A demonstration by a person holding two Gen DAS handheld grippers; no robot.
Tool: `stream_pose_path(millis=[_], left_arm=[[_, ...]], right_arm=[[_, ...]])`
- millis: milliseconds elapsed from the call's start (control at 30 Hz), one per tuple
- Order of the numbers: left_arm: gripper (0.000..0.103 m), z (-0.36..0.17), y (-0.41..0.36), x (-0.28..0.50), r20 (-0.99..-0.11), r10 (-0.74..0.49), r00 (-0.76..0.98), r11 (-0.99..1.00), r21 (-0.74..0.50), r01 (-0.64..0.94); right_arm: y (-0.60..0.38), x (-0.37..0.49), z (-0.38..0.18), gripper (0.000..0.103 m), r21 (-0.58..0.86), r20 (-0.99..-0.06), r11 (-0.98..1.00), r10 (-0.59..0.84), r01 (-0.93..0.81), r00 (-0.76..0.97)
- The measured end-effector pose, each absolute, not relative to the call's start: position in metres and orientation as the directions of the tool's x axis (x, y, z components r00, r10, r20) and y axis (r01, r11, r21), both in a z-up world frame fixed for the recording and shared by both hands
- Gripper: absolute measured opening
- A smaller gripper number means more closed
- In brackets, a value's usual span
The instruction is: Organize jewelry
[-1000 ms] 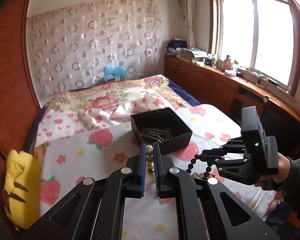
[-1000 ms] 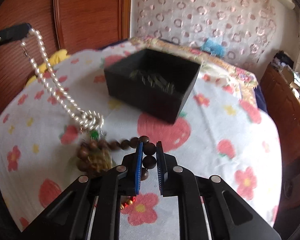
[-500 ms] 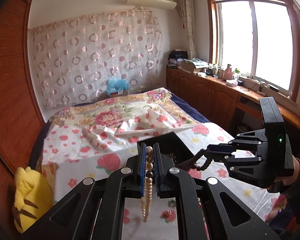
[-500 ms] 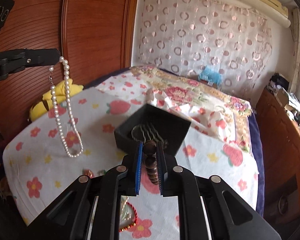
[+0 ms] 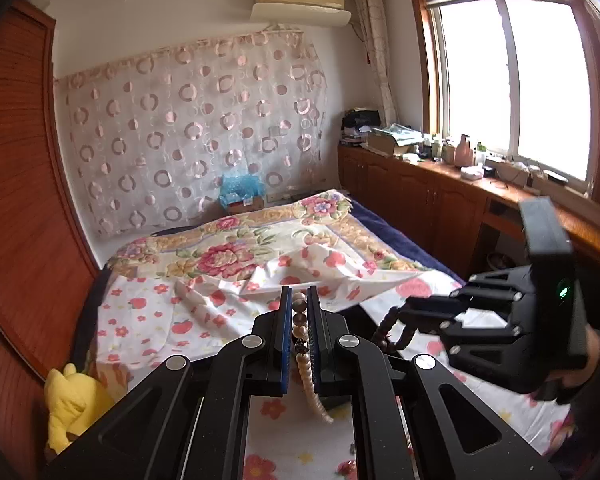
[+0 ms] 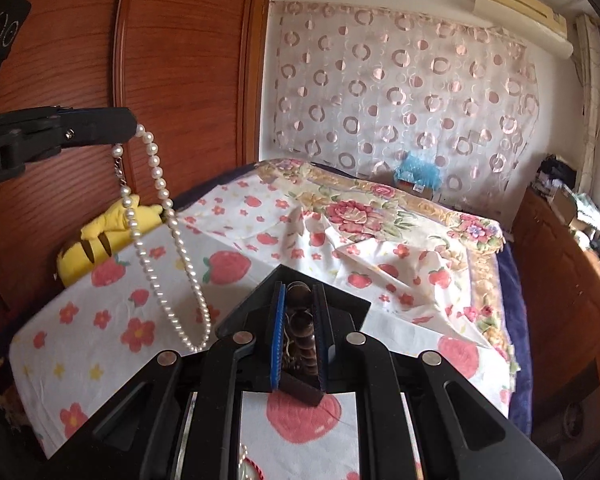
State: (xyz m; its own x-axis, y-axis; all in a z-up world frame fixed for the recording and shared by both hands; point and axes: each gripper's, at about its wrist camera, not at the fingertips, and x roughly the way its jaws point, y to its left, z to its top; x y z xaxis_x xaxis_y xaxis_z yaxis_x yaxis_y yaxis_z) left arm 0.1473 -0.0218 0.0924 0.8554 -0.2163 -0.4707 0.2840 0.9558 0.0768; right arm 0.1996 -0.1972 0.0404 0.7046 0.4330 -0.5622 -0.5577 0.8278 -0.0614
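Two hand-held grippers had lifted a necklace each off the bed.

The left gripper (image 5: 299, 322) had its jaws nearly closed on a pearl necklace (image 6: 168, 232), which a second earlier trailed onto the bedspread (image 6: 112, 312) and now hung clear in a long loop above the bed's near left corner. The right gripper (image 6: 299, 334) had its jaws pinched, a little wider, on a dark wooden bead strand (image 6: 302, 328), also raised from the spread. The black box (image 6: 340, 312), holding some metal pieces, sat near the middle of the bed, mostly hidden behind the right gripper's fingers. With both strands untangled and airborne, lowering them into the box seemed the likely next step.
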Motion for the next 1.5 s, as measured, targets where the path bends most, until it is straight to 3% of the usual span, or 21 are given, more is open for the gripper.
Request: stream_pose_path(millis=[633,1500], left_arm=[[0.007,0.117,-0.05,0.182,-0.464,-0.2,0.863,0.954,0.111,0.28],[0.007,0.016,-0.074,0.229,-0.609,-0.193,0.769,0.944,0.1,0.315]], right_arm=[[-0.2,0.247,-0.023,0.016,0.07,-0.646,0.844,0.445,-0.533,0.62],[-0.238,0.207,-0.031,0.017,0.052,-0.637,0.843,0.441,-0.536,0.632]])
